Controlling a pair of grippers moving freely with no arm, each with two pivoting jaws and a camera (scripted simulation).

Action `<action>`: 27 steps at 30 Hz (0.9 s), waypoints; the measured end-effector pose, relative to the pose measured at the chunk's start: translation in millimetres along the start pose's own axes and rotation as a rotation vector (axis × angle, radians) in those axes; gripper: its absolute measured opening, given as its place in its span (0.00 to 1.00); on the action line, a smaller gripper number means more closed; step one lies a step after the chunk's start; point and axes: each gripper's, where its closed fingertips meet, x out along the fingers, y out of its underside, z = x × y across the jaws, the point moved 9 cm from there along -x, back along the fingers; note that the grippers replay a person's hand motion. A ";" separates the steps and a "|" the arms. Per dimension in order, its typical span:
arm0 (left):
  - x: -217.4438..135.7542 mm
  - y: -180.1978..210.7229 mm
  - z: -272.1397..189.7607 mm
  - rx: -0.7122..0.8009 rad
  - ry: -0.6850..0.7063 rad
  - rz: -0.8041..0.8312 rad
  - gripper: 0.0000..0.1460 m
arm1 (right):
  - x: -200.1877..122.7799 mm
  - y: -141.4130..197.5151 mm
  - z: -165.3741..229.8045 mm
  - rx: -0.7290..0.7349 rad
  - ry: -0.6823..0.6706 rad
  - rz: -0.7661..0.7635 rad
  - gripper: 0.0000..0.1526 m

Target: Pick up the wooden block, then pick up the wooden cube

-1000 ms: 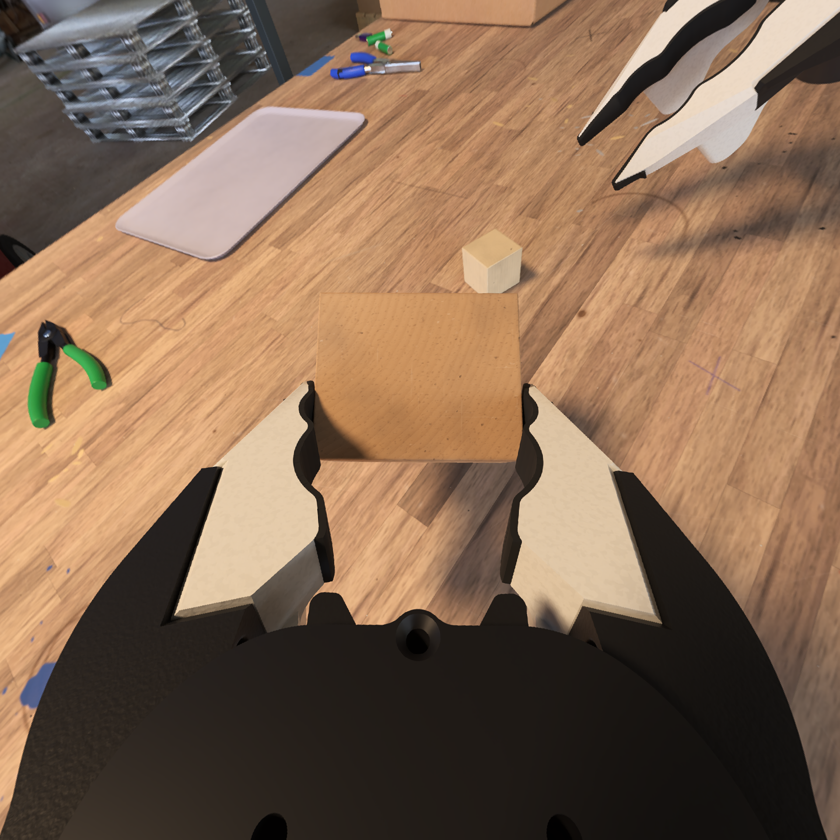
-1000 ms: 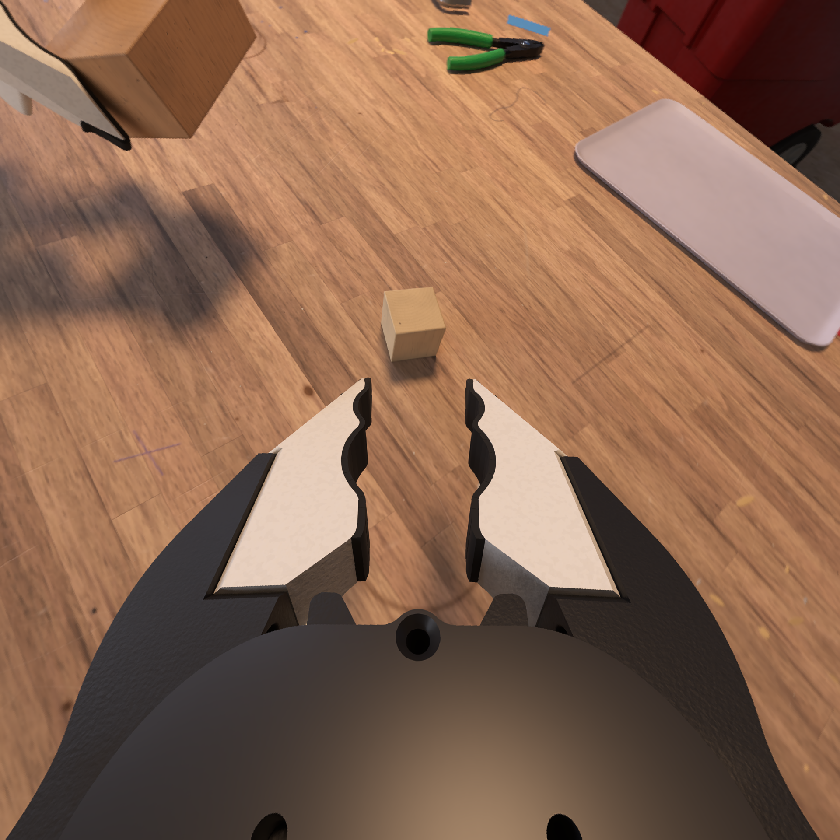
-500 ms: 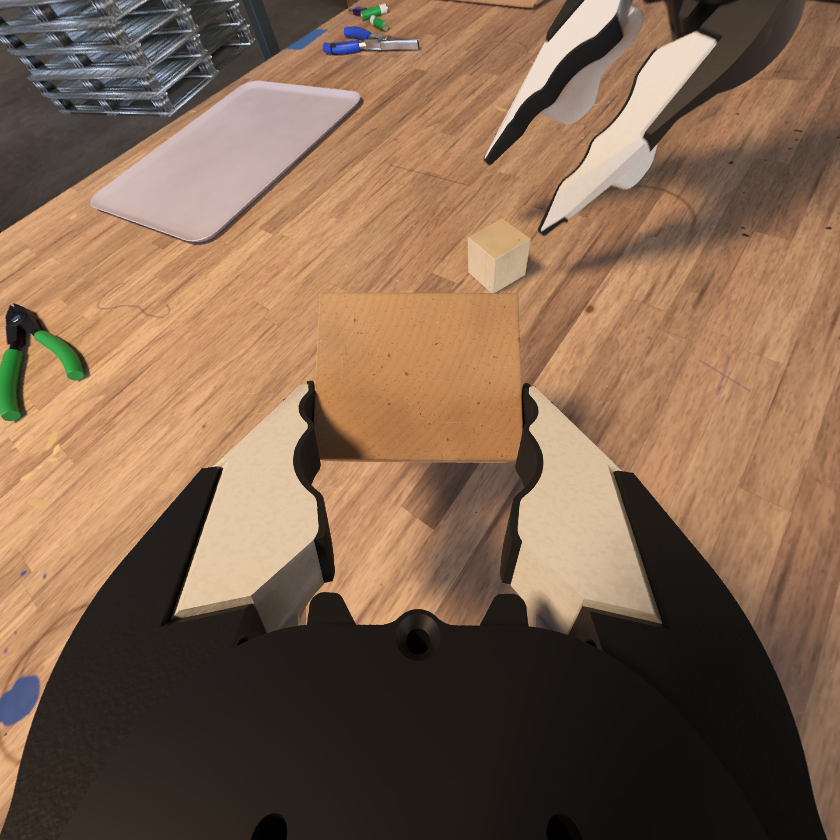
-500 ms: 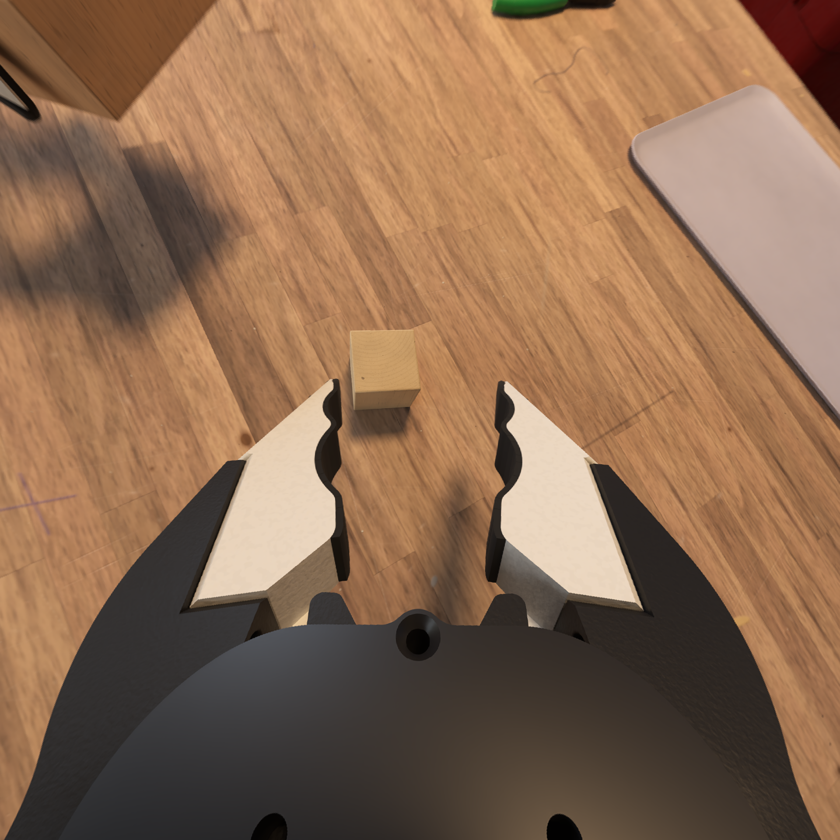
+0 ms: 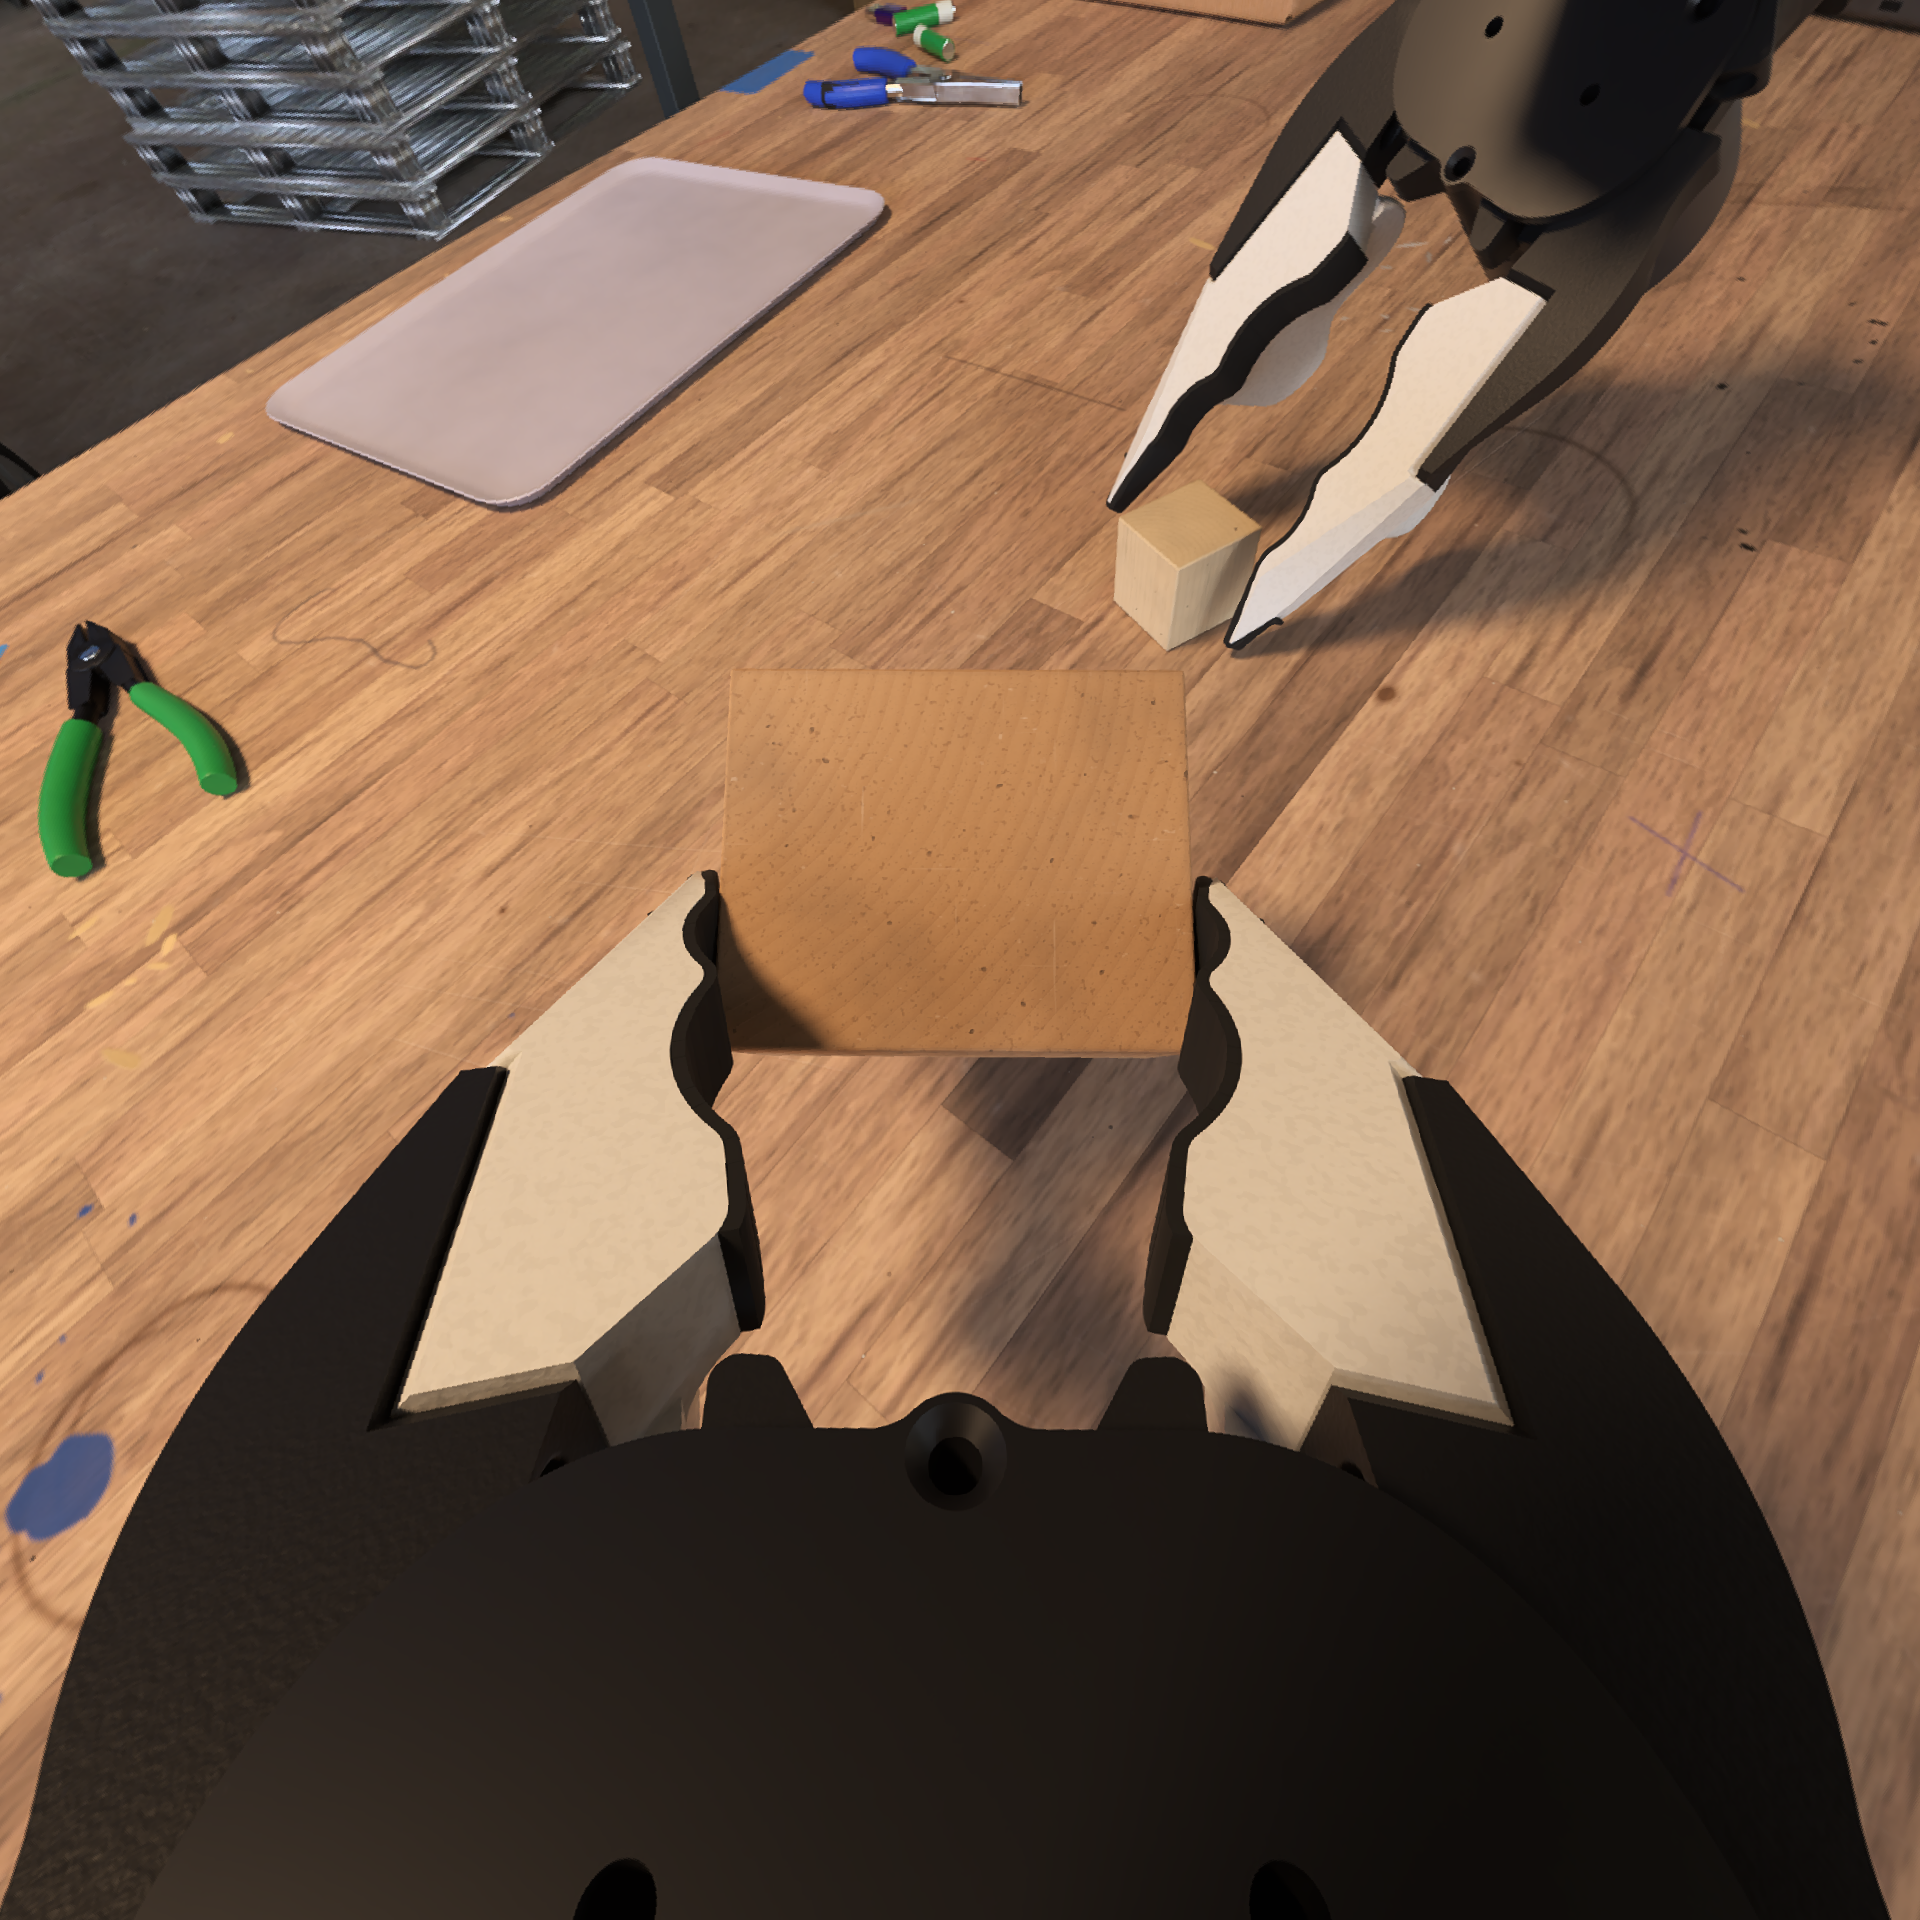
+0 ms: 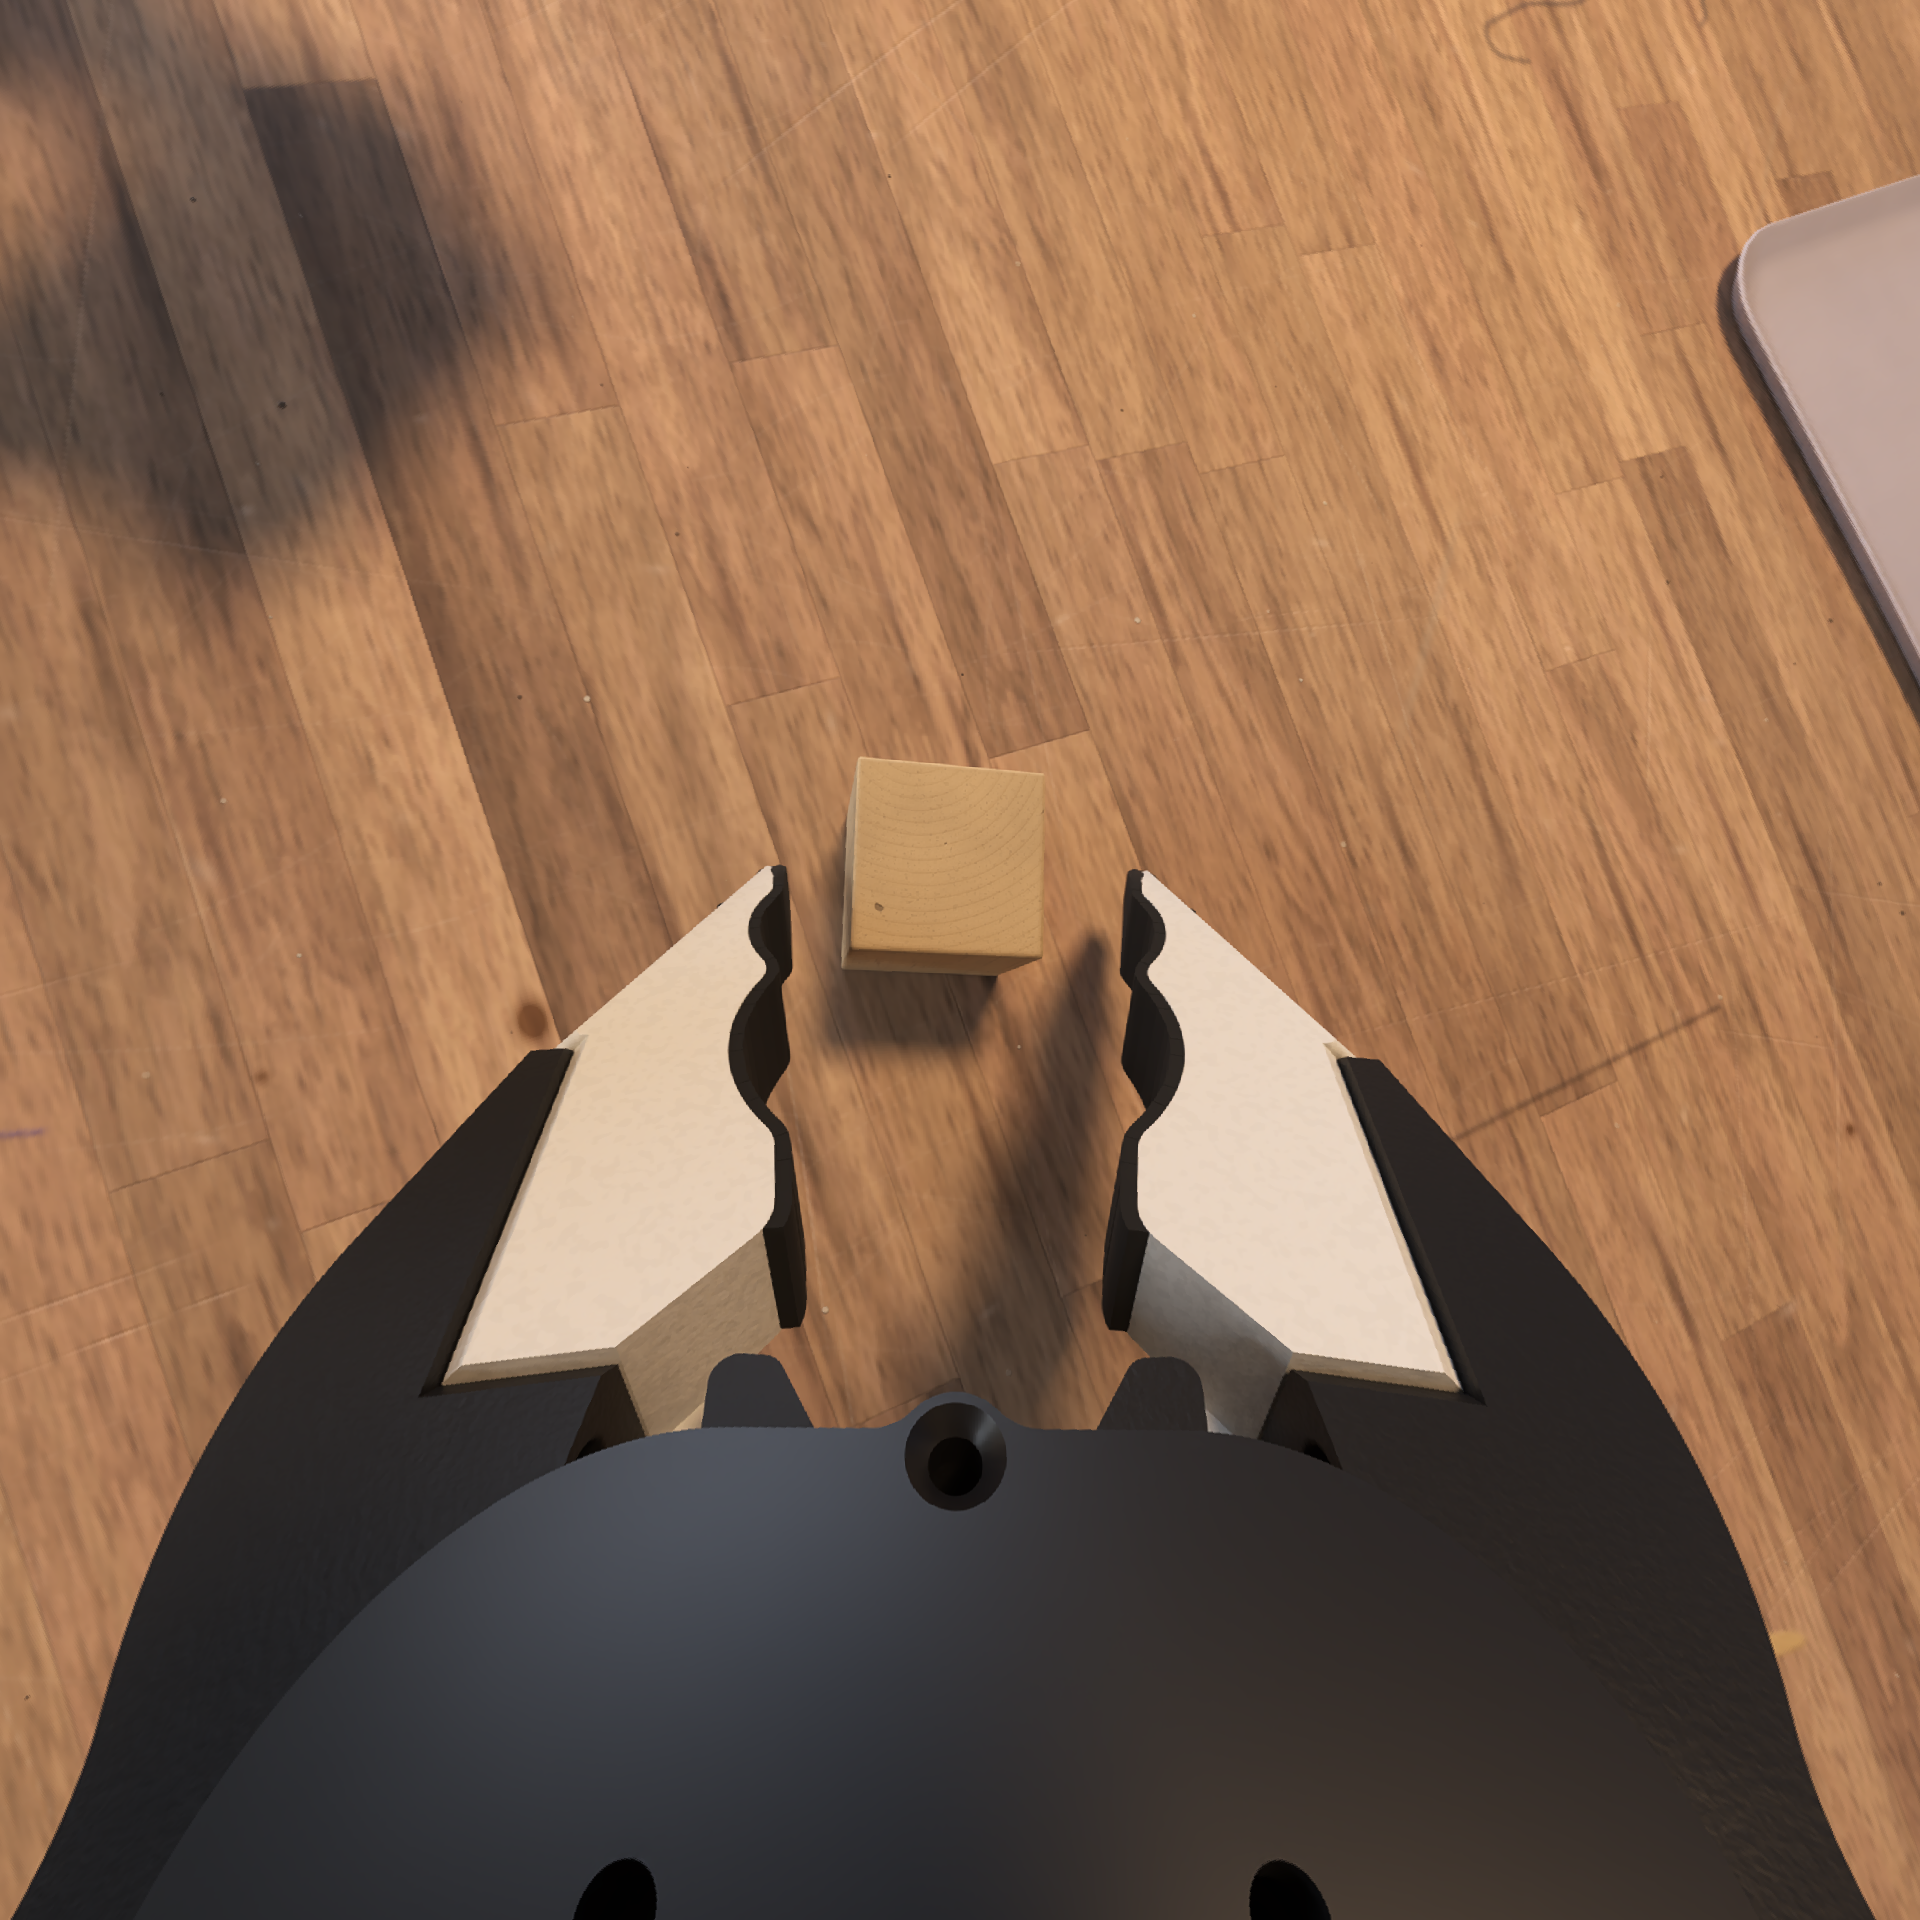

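My left gripper (image 5: 954,894) is shut on the large brown wooden block (image 5: 956,862) and holds it above the wooden table. The small pale wooden cube (image 6: 945,868) sits on the table; it also shows in the left wrist view (image 5: 1179,566). My right gripper (image 6: 954,883) is open and low over the cube, with a fingertip on either side of it and gaps on both sides. In the left wrist view the right gripper (image 5: 1179,566) straddles the cube from above.
A pale pink tray (image 5: 582,322) lies at the far left, its corner at the right edge of the right wrist view (image 6: 1849,395). Green-handled pliers (image 5: 104,738) lie at the left. Blue-handled pliers (image 5: 904,91) and metal racks (image 5: 332,104) are at the back.
My right gripper has come down and forward over the cube and opened wider, so the cube now sits between its fingertips. The left gripper keeps the block held, shifting slightly.
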 end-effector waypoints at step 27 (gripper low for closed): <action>23.3 -12.6 5.9 -0.107 0.018 -0.055 0.61 | -74.7 -25.5 18.1 0.220 0.316 -0.433 0.24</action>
